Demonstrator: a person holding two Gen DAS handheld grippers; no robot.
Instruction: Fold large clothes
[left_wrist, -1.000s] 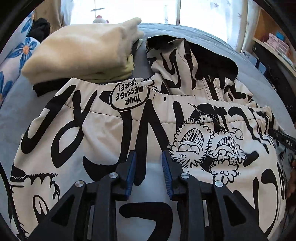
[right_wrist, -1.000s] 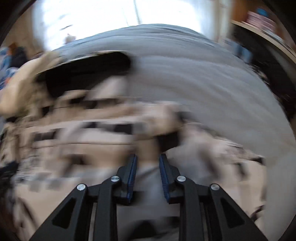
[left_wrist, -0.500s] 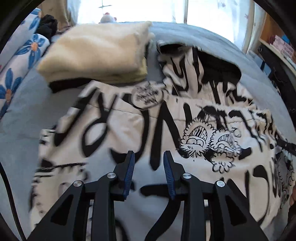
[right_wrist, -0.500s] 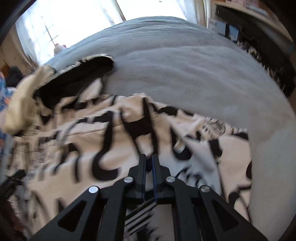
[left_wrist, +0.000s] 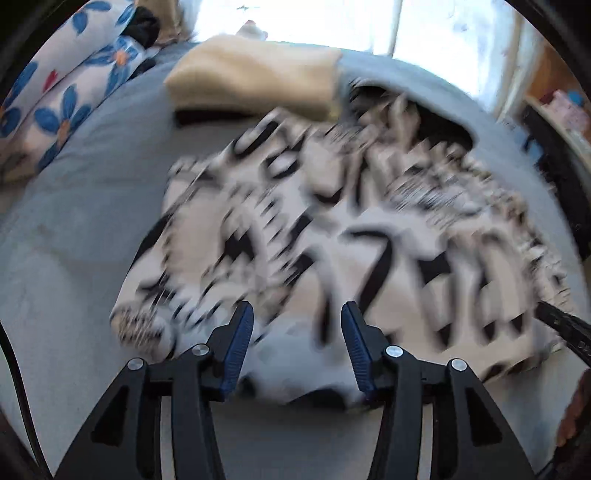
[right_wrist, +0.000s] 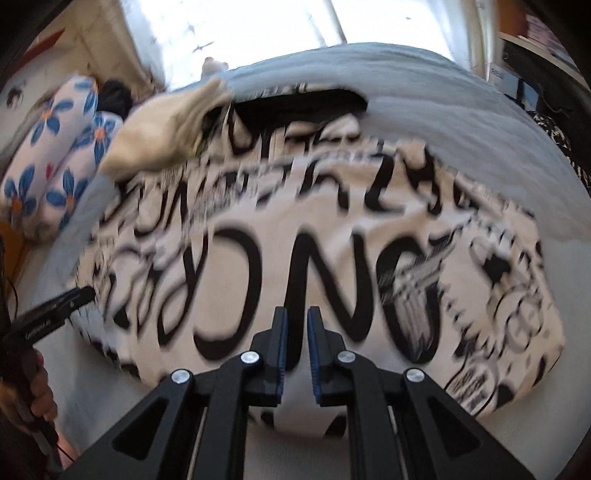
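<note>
You are holding your left tool (left_wrist: 297, 345) wide open and empty over the near edge of the printed garment (right_wrist: 314, 258), which is lying bundled on the bed (left_wrist: 74, 221); your right tool (right_wrist: 294, 352) is nearly closed but gripping nothing, probably between grasps.

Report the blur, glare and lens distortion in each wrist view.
Left wrist view: the printed garment is heavily motion-smeared, its lettering unreadable, while the left gripper stays sharp; the window is blown out. Right wrist view: milder smear, big black letters still traceable, right gripper crisp. Both views: fisheye bowing curves the grey bed and darkens the corners.
</note>
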